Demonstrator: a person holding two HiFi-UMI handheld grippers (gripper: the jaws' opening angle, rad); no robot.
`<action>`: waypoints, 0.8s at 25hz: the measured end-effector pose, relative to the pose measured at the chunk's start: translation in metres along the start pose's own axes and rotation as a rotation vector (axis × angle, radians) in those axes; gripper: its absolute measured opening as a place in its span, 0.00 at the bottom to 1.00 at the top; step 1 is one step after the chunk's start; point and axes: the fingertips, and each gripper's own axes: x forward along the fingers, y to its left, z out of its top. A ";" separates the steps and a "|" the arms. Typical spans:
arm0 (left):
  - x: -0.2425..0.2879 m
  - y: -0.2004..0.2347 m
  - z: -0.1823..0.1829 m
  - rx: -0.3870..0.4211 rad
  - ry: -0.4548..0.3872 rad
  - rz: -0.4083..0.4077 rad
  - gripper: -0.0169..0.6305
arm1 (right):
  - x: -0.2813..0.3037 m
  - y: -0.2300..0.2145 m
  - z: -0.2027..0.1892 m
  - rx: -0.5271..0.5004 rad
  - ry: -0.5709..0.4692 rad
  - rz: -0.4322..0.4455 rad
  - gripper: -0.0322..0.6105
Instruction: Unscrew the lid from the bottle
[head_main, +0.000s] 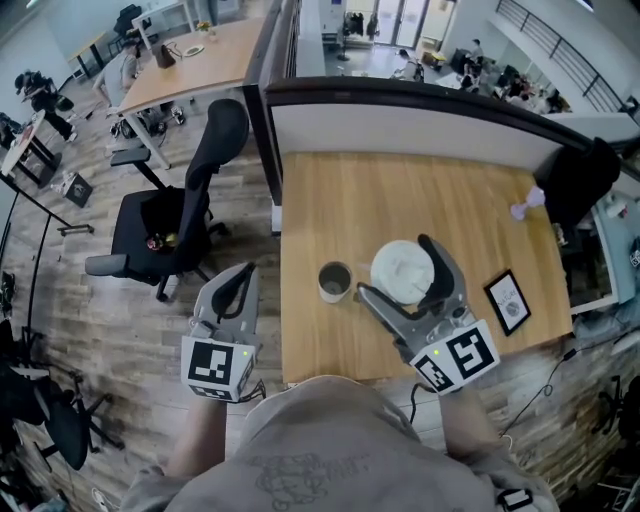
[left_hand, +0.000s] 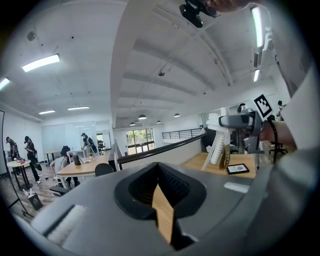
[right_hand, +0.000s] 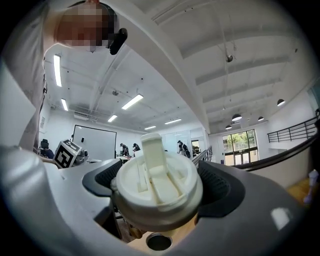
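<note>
Our right gripper (head_main: 397, 268) has its fingers (right_hand: 218, 189) clamped on the white lid (right_hand: 157, 186), which is off the bottle (head_main: 334, 281). The open bottle stands on the tabletop (head_main: 400, 190) just beside and below those fingers, toward our left gripper (head_main: 238, 282). That one's fingers (left_hand: 175, 186) are pressed together on nothing, off the tabletop's edge. A small framed card (head_main: 508, 301) lies on the right fingers' other side, and an office chair (head_main: 170, 225) stands beyond the left ones.
</note>
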 end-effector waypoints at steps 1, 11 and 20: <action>0.000 -0.002 -0.002 -0.001 0.005 -0.004 0.03 | 0.001 0.001 -0.005 0.008 0.012 0.001 0.82; -0.003 -0.001 -0.004 0.000 0.014 -0.008 0.03 | 0.003 0.000 -0.018 0.026 0.046 -0.005 0.82; -0.009 -0.004 -0.004 0.005 0.014 -0.015 0.03 | -0.001 0.006 -0.020 0.017 0.044 -0.005 0.82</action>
